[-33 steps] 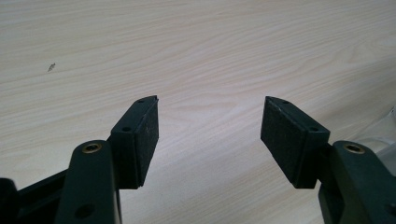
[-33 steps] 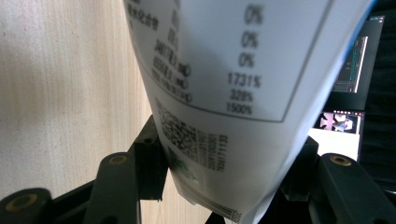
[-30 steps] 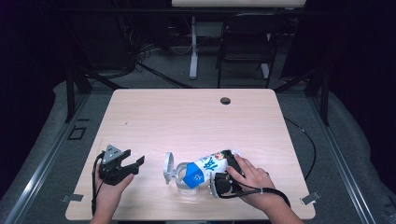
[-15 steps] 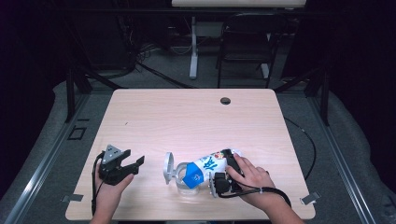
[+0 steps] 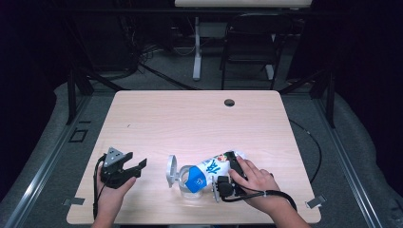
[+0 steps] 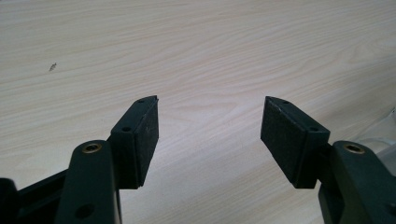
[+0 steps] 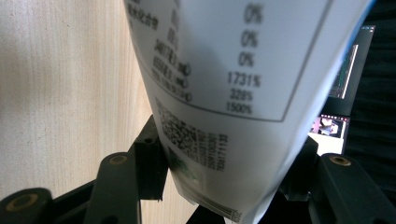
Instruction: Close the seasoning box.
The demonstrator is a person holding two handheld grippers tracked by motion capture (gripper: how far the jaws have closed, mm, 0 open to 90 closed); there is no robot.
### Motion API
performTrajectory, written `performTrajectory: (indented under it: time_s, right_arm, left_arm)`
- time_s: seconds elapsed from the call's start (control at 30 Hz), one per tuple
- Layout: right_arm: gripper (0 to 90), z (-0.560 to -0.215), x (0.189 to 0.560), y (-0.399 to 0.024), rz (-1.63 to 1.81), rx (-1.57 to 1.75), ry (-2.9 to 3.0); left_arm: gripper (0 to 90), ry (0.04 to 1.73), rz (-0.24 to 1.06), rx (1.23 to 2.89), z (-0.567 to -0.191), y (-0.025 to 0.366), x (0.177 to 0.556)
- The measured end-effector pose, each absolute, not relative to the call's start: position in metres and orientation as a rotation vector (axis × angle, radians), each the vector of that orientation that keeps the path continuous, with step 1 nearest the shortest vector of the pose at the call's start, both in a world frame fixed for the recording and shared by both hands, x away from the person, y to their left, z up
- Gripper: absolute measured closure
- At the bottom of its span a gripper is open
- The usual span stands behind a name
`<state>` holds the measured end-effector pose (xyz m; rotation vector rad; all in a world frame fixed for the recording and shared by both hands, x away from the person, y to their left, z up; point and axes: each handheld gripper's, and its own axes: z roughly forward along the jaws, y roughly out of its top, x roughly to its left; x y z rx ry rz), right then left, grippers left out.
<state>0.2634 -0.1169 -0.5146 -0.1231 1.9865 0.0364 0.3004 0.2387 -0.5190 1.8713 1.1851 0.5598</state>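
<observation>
Near the table's (image 5: 157, 118) front edge, the right gripper (image 5: 227, 176) clamps a lying bottle (image 5: 204, 172) (label blurred); left gripper (image 5: 124, 169), jaws wide, holds nothing.

bare table (image 5: 199, 123) ahead of both hands, lying bottle (image 5: 204, 171) between them

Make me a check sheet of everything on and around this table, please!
Surface: pale wooden table, a round hole near its far edge.
Job's things: white and blue bottle lying on its side, printed label facing the right gripper's camera.
Clutter: nothing seen.
Grippers: left gripper open over bare wood, fingers holding nothing; right gripper shut on the bottle.
Cables: a black cable trails from the right gripper.
Surroundings: dark room, a chair behind the table.
</observation>
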Motion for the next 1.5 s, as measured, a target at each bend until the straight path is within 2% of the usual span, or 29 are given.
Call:
performTrajectory:
  time_s: [1.5]
  right_arm:
    - [46.0, -0.5109, 0.2628, -0.1117, -0.008, -0.190, 1.954]
  left_arm:
    - [37.3, 1.186, 0.557, 1.859, -0.5170, 0.2397, 0.2997]
